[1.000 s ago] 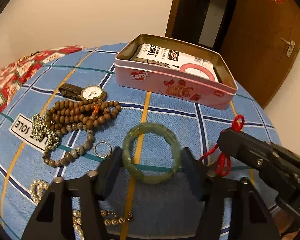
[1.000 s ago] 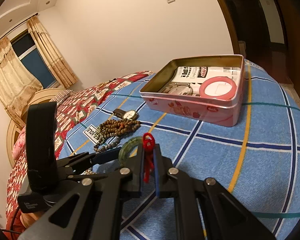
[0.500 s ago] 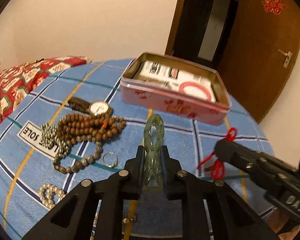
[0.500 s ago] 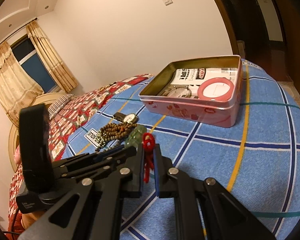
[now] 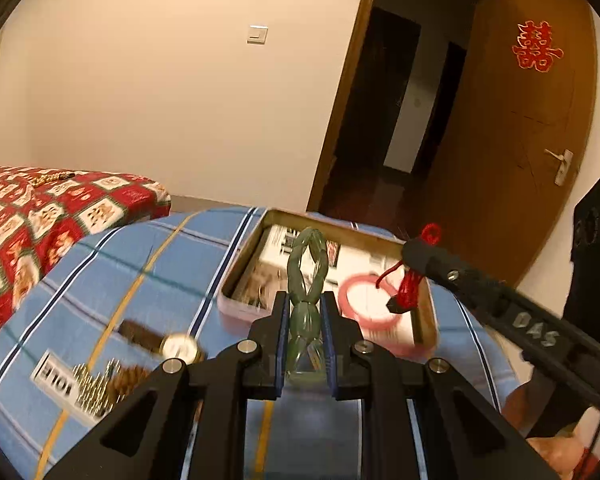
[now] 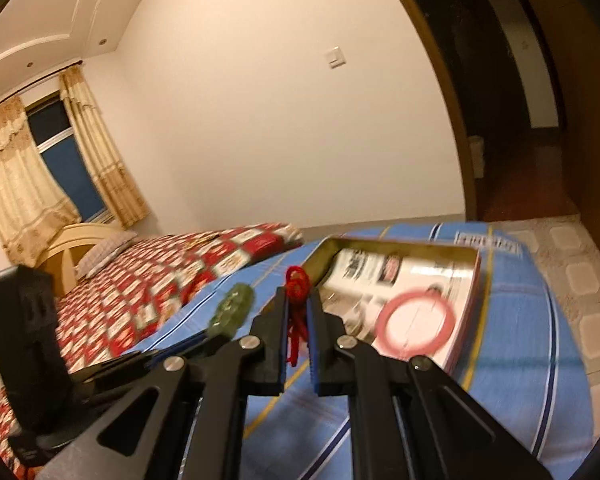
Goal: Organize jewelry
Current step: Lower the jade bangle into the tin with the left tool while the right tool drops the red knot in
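My left gripper [image 5: 305, 312] is shut on a green jade bangle [image 5: 306, 268], held edge-on in the air in front of the open pink tin [image 5: 236, 308]. The bangle also shows in the right wrist view [image 6: 232, 310]. My right gripper [image 6: 298, 308] is shut on a red knotted cord [image 6: 296, 284], lifted near the tin [image 6: 466, 344]; it shows in the left wrist view [image 5: 410, 280] over the tin's right part. The tin holds printed packets and a pink ring [image 5: 370, 308].
On the blue plaid cloth [image 5: 140, 280] to the left lie a wristwatch [image 5: 178, 348], brown wooden beads [image 5: 128, 380] and a silver bead chain [image 5: 92, 392]. A red patterned bed [image 5: 40, 216] is beyond. A wooden door [image 5: 520, 160] stands at right.
Both grippers have risen and moved forward toward the tin, carrying the bangle and the red cord. A second ago my left gripper was open around the bangle flat on the cloth; it then shut on it.
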A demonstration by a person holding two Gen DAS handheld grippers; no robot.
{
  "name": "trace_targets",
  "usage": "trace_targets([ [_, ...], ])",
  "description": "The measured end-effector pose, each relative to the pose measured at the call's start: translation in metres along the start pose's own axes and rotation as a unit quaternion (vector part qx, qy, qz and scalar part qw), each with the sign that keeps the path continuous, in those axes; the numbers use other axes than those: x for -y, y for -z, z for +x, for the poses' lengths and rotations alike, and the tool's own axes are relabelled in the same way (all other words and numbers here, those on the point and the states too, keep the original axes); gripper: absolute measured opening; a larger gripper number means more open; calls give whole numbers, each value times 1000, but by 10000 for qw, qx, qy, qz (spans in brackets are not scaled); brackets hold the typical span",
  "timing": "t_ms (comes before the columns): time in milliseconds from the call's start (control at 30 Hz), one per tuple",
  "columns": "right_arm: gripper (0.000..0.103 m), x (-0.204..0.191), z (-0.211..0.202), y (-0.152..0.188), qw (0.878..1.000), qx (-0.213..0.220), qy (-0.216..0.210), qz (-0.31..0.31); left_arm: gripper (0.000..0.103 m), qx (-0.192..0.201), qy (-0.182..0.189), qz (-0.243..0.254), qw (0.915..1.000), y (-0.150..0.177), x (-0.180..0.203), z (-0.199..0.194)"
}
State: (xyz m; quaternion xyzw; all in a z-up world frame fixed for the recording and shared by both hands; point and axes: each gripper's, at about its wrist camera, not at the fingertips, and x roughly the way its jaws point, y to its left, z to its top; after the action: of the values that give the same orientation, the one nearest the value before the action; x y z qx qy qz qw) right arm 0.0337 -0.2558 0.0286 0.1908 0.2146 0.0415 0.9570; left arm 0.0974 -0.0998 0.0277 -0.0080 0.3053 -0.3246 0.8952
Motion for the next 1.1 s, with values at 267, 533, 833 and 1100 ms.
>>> trace_targets([
  [267,12,51,60,-11,9956,-383,-76,853,15,-384,-235,48,9990,-18,3,68],
  [533,28,67,71,-7,9921,-615,-150,1087,46,-730,-619,32,9954,-16,1,101],
  [833,68,64,27,-17,9927,455,820,757,70,-244,-1054,85,9941,-13,-6,42],
  [1100,76,56,17,-14,9855,683,1479,482,70,21,-1478,127,9889,20,-23,-19],
])
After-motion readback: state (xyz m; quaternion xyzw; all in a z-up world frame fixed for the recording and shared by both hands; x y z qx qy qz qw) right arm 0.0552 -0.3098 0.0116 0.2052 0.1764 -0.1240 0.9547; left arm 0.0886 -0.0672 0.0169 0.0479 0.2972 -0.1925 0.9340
